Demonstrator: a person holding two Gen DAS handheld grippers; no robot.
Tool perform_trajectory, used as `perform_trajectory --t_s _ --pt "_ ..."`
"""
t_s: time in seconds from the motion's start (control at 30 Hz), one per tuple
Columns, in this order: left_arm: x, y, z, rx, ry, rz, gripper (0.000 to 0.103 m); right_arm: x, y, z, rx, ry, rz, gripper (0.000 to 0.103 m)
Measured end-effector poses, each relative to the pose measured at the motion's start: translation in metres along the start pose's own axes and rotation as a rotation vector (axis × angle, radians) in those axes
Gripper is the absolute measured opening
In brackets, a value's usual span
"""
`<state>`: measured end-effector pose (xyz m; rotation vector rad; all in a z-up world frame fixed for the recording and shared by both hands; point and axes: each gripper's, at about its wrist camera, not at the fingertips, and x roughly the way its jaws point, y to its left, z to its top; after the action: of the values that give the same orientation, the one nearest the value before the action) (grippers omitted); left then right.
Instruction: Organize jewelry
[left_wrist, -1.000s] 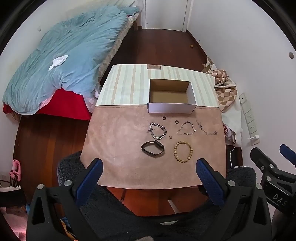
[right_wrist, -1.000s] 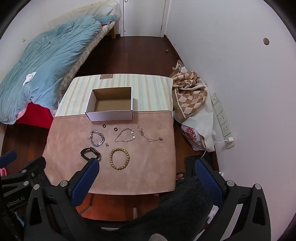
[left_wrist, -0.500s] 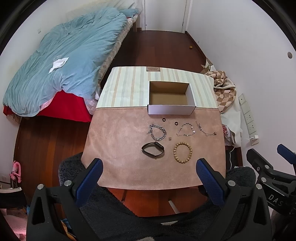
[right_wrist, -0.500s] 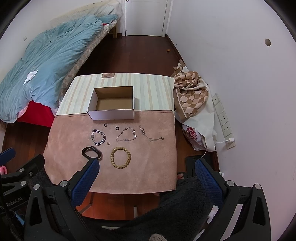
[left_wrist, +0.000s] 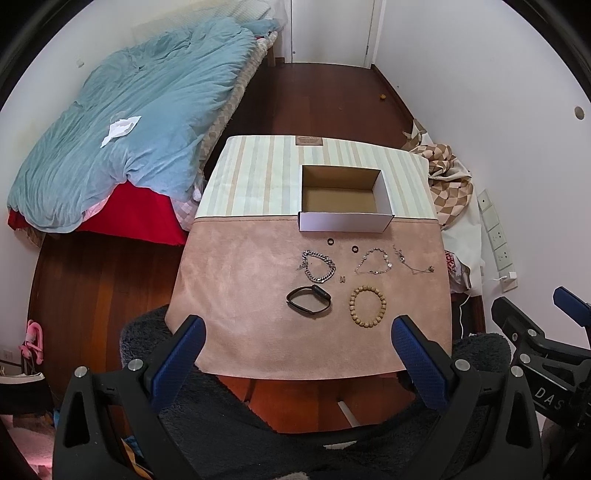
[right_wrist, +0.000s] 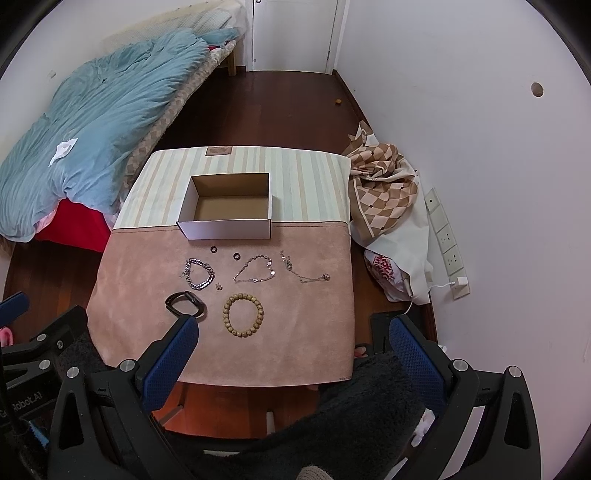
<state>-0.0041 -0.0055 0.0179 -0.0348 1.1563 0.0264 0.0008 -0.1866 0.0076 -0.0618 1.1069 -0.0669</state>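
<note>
Home bedroom: bed (left_wrist: 122, 147), duvet.

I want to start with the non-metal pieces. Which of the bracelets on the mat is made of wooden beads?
The tan beaded bracelet in the near row, right of the black band. The chain bracelets behind it are silvery metal links.

Left gripper (left_wrist: 297, 338) jaws wide apart, above near table (left_wrist: 236, 295) edge. White box (left_wrist: 345, 221) on far half. In front: chain bracelet (left_wrist: 318, 266), black band (left_wrist: 309, 300), bead bracelet (left_wrist: 368, 307). Right gripper (left_wrist: 535, 332) at right edge.
</note>
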Motion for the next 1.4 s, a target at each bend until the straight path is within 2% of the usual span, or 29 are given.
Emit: perform_trajectory --t_s 1.4 --pt "-0.003 0.017 0.0 -0.006 -0.007 0.002 0.103 -0.002 0.005 0.002 -0.007 -0.003 0.003 0.103"
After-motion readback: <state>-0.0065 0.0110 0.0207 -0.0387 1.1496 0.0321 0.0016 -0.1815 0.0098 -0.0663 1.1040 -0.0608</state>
